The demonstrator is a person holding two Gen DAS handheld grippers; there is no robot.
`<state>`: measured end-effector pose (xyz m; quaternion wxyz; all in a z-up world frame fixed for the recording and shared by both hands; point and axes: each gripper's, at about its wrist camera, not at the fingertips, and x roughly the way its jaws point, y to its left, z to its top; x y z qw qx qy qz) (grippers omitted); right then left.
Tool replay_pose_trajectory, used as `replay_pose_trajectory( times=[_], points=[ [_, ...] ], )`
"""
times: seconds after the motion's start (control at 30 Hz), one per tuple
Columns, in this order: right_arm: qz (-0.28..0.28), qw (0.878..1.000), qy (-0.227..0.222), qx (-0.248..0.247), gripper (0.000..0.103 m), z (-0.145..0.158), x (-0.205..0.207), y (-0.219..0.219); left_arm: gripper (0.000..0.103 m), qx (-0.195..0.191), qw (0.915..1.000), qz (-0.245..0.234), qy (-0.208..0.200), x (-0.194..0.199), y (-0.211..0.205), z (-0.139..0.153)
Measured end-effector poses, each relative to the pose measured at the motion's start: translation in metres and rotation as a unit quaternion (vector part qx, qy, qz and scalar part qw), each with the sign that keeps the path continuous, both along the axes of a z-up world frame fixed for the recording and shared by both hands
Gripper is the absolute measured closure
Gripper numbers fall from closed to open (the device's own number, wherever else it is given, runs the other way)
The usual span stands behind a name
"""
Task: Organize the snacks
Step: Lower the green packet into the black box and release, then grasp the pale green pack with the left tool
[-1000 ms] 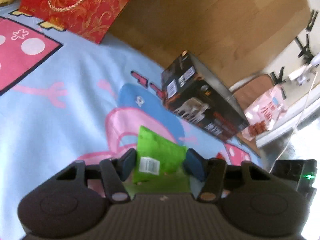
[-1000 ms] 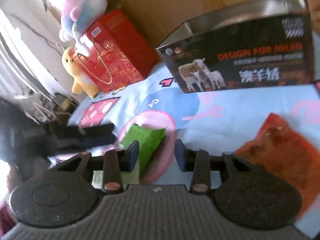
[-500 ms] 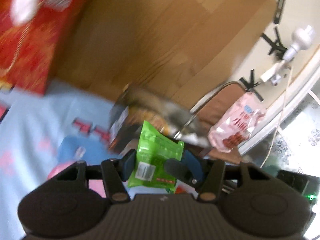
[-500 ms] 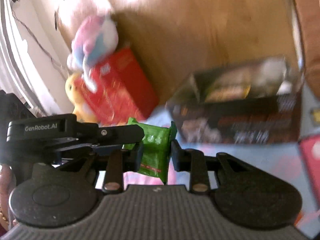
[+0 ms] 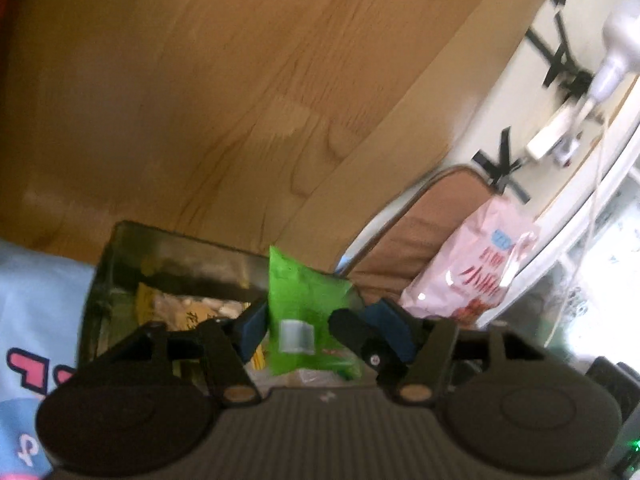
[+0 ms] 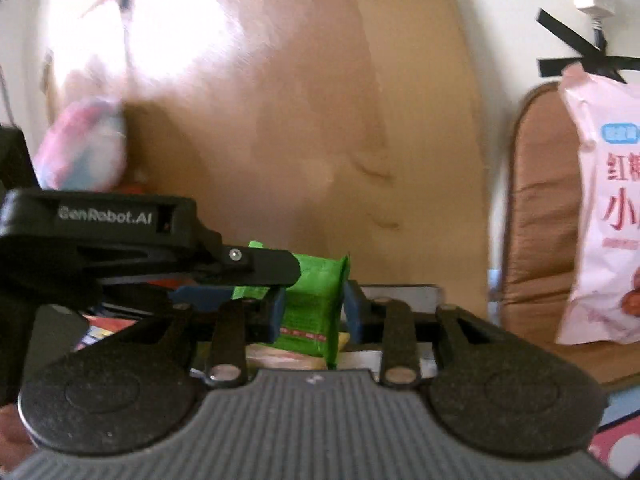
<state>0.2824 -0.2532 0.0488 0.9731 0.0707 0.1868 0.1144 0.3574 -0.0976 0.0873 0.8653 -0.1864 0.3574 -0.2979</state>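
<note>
A green snack packet (image 5: 304, 312) hangs upright over the open dark box (image 5: 180, 240), which has yellow and pale packets inside. My left gripper (image 5: 316, 328) has the packet between its blue pads; its jaws are opening and a small gap shows at the right pad. In the right wrist view the same green packet (image 6: 312, 308) sits between the pads of my right gripper (image 6: 314, 310). They still touch both its sides though these jaws are opening too. The left gripper's black finger (image 6: 260, 268) reaches in from the left beside the packet. The box floor is mostly hidden.
A pink snack bag (image 5: 472, 272) leans on a brown cushion (image 5: 440, 220) right of the box. A wooden panel (image 5: 240, 100) rises behind it. Blue cartoon bedding (image 5: 36, 320) lies at the left. A blurred plush toy (image 6: 80, 148) sits at the far left.
Both grippers rose off the bedding with the green packet and moved to above the open box. The views swung up toward the wooden panel.
</note>
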Motion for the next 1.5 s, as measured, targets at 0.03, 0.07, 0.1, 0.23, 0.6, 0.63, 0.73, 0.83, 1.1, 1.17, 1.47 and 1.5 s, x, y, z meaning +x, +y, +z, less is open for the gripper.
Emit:
replay_pose_trajectory(
  times=[0.03, 0.07, 0.1, 0.23, 0.6, 0.63, 0.73, 0.83, 1.1, 1.17, 1.47, 1.5],
  points=[
    [-0.015, 1.000, 0.005, 0.003, 0.054, -0.003, 0.002, -0.005, 0.040, -0.001, 1.0000, 0.004, -0.002, -0.002, 0.001, 0.001],
    [-0.026, 1.000, 0.005, 0.014, 0.054, -0.005, 0.000, -0.010, 0.040, -0.002, 1.0000, 0.004, -0.007, -0.005, 0.003, 0.003],
    [-0.031, 0.999, 0.002, 0.031, 0.054, -0.006, -0.004, -0.016, 0.040, -0.003, 0.9999, 0.004, -0.016, -0.011, 0.008, 0.007],
    [-0.017, 0.998, -0.007, 0.068, 0.054, -0.003, -0.029, -0.029, 0.040, 0.007, 0.9992, 0.015, -0.037, -0.046, 0.044, 0.020],
    [0.244, 0.960, 0.119, 0.072, 0.052, -0.042, -0.103, 0.055, 0.040, 0.032, 0.9927, 0.114, 0.024, -0.169, 0.164, -0.016],
    [0.256, 0.957, 0.123, 0.062, 0.049, -0.044, -0.108, 0.064, 0.040, 0.033, 0.9916, 0.120, 0.033, -0.177, 0.170, -0.022],
    [0.279, 0.951, 0.130, 0.030, 0.047, -0.050, -0.118, 0.087, 0.039, 0.022, 0.9893, 0.130, 0.062, -0.193, 0.182, -0.037],
    [0.289, 0.948, 0.132, 0.002, 0.041, -0.054, -0.122, 0.099, 0.036, 0.002, 0.9874, 0.134, 0.084, -0.205, 0.190, -0.052],
    [0.301, 0.944, 0.105, -0.082, 0.039, -0.065, -0.127, 0.130, 0.048, -0.014, 0.9880, 0.117, 0.100, -0.200, 0.168, -0.068],
    [0.284, 0.949, 0.094, -0.098, 0.044, -0.064, -0.130, 0.133, 0.048, 0.012, 0.9890, 0.116, 0.091, -0.196, 0.160, -0.063],
    [0.230, 0.968, 0.096, -0.041, 0.056, -0.066, -0.120, 0.108, 0.049, 0.013, 0.9943, 0.093, 0.052, -0.180, 0.139, -0.041],
    [0.227, 0.969, 0.092, -0.037, 0.057, -0.066, -0.121, 0.106, 0.049, 0.014, 0.9949, 0.088, 0.046, -0.178, 0.135, -0.038]
  ],
)
